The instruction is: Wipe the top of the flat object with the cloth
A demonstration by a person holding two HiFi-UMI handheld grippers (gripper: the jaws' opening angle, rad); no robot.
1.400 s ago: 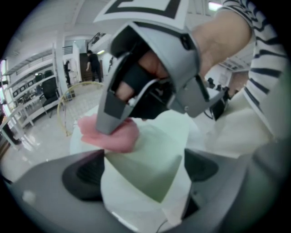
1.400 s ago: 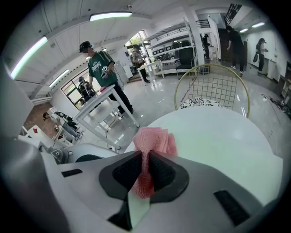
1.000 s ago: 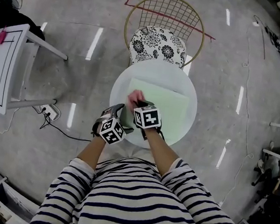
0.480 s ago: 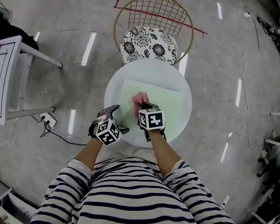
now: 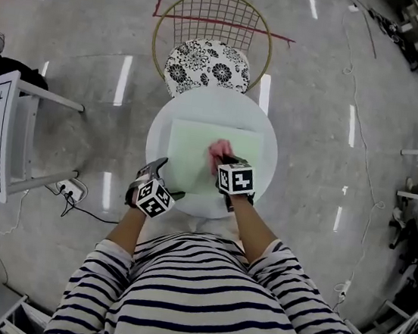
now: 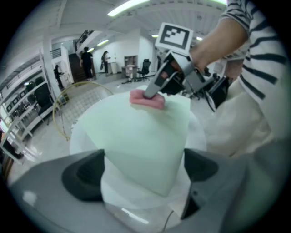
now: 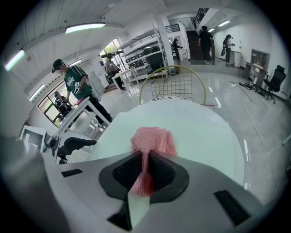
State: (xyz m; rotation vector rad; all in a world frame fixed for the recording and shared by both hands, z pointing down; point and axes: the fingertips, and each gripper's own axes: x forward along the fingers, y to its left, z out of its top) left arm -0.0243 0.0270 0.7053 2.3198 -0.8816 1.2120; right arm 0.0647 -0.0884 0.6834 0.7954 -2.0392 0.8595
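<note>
right gripper (image 5: 224,159) pinching cloth (image 5: 219,151) on board (image 5: 191,156), left gripper (image 5: 170,183) spread

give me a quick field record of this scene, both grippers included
surface: round white table
flat object: pale green sheet, lying flat on the table
cloth: pink, resting on the sheet
right gripper: shut on the cloth
left gripper: jaws apart, sheet's near corner between them
beyond table: chair with floral cushion

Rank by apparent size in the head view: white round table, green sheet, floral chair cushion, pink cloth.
1. white round table
2. green sheet
3. floral chair cushion; it looks close to the sheet, so the order of 2 and 3 is unsure
4. pink cloth, clearly smallest
</note>
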